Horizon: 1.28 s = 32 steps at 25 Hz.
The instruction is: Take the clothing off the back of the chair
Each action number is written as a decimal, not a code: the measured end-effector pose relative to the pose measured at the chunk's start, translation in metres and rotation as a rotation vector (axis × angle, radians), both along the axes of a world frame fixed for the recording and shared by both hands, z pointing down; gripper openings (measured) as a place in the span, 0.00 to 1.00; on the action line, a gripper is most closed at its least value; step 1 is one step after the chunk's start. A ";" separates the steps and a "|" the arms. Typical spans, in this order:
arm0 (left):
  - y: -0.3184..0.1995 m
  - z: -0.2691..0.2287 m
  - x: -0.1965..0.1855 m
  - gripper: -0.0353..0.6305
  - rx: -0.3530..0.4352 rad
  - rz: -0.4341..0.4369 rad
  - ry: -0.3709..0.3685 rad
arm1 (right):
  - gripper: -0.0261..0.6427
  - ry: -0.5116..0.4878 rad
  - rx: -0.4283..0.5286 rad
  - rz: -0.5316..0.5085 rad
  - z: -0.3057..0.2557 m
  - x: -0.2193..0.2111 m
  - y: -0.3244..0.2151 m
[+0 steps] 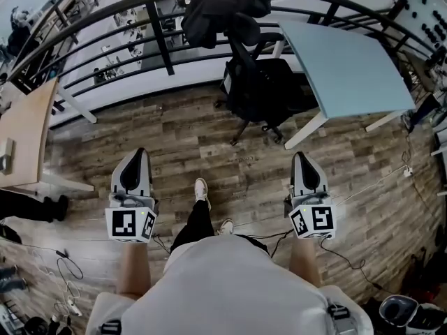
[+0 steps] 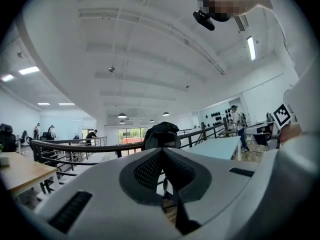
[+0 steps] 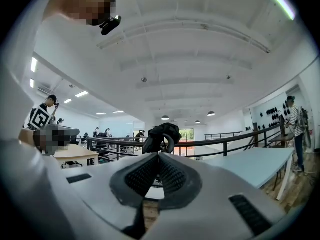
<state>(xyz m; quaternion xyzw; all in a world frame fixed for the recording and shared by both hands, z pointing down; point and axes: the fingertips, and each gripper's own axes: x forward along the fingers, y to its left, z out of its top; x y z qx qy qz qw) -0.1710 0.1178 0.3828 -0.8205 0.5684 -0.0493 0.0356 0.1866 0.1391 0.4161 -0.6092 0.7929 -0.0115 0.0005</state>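
A black garment (image 1: 222,7) hangs bunched over the back of a black office chair (image 1: 260,86) by the railing, well ahead of both grippers. The garment (image 2: 161,134) shows above the jaws in the left gripper view, and the garment (image 3: 161,135) shows the same way in the right gripper view. My left gripper (image 1: 135,167) is held low at the left, pointing toward the chair, jaws shut and empty. My right gripper (image 1: 306,170) is level with it at the right, jaws also shut with nothing between them. Both are far short of the chair.
A curved black railing (image 1: 105,40) runs behind the chair. A light blue table (image 1: 346,68) stands to the chair's right, a wooden desk (image 1: 24,135) at the left. Cables lie on the wood floor (image 1: 209,152). The person's feet (image 1: 202,190) stand between the grippers.
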 end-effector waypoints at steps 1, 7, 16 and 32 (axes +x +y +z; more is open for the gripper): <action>-0.012 0.003 0.004 0.09 -0.003 0.012 0.004 | 0.07 0.003 -0.006 0.010 0.001 0.002 -0.006; -0.088 0.010 0.014 0.09 -0.012 0.081 0.029 | 0.07 0.076 -0.045 0.054 0.003 -0.002 -0.067; -0.211 0.018 -0.020 0.09 -0.045 0.140 0.117 | 0.07 0.171 -0.051 0.083 -0.025 -0.050 -0.170; -0.261 0.036 0.006 0.09 -0.115 0.306 0.135 | 0.07 0.163 -0.081 0.161 -0.019 -0.058 -0.219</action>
